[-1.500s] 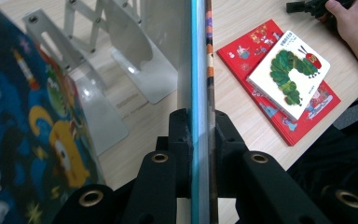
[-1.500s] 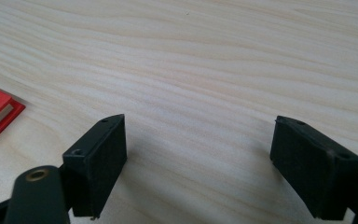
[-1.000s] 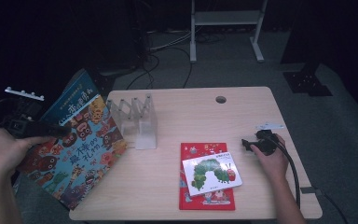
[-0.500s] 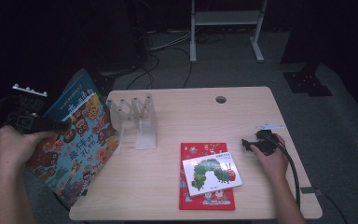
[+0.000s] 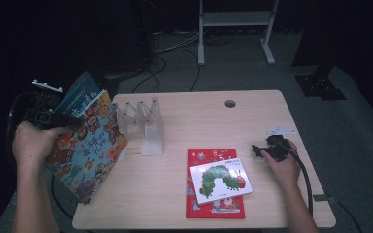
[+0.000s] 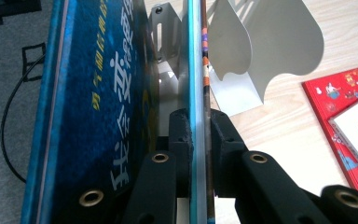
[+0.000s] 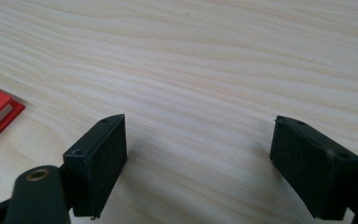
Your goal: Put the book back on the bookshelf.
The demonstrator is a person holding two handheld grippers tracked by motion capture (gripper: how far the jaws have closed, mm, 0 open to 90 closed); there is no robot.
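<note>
- The pale wooden table [image 5: 252, 124] carries the clear acrylic accordion-shaped book rack [image 5: 143, 124] near its left end
- The large thin picture book with a colourful monster-pattern cover [image 5: 85, 145] hangs tilted over the table's left edge, just beside the rack, with a blue-covered book [image 6: 98, 93] held against it; both look stiff but flexible, light, with glossy covers likely to slip
- The red square book [image 5: 213, 187] lies flat with a white caterpillar book [image 5: 221, 179] on top; likely best taken by an overhanging edge
- The left gripper [image 6: 199, 135] is pinching both books at one edge; a grip nearer the spine should limit sagging
- The right gripper [image 7: 198, 163] rests on the bare table, jaws spread, nothing between them
</note>
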